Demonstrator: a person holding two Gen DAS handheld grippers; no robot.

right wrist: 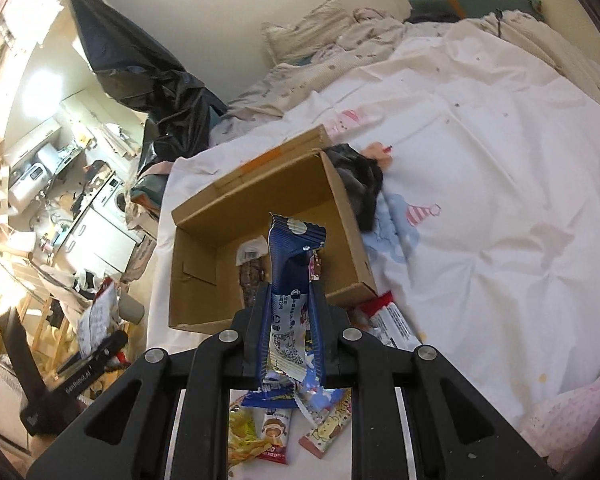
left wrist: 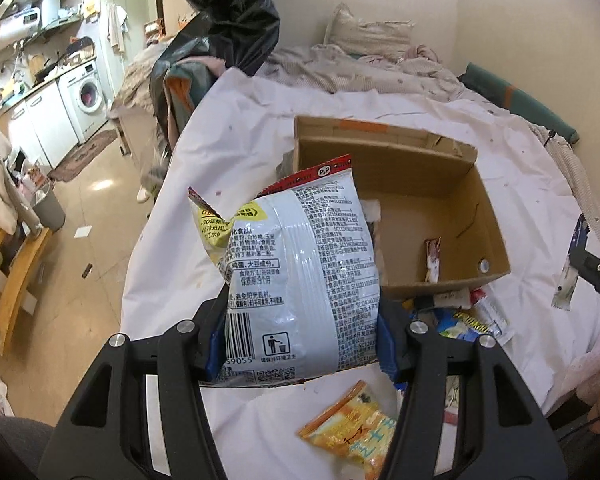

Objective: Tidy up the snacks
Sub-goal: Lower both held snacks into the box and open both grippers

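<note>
**Asker:** Snacks — where are they?

**Me:** On my white bed sheet point(left wrist: 260, 128) sits an open box point(left wrist: 420, 168), nearly empty, so I can drop things in. My left tongs point(left wrist: 300, 332) clamp a big white bag point(left wrist: 300, 264), lifted just before the box. My right tongs point(right wrist: 290, 320) pinch a blue bar point(right wrist: 294, 280) upright over the box's near wall. Loose packets point(right wrist: 300, 420) lie below, unsorted.

**Asker:** Next?

**Me:** Likely dropping both in.

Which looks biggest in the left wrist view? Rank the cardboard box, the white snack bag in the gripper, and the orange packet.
1. Cardboard box and white snack bag: alike; the bag is nearer the camera, so no ranking.
2. Orange packet: clearly smallest.
</note>
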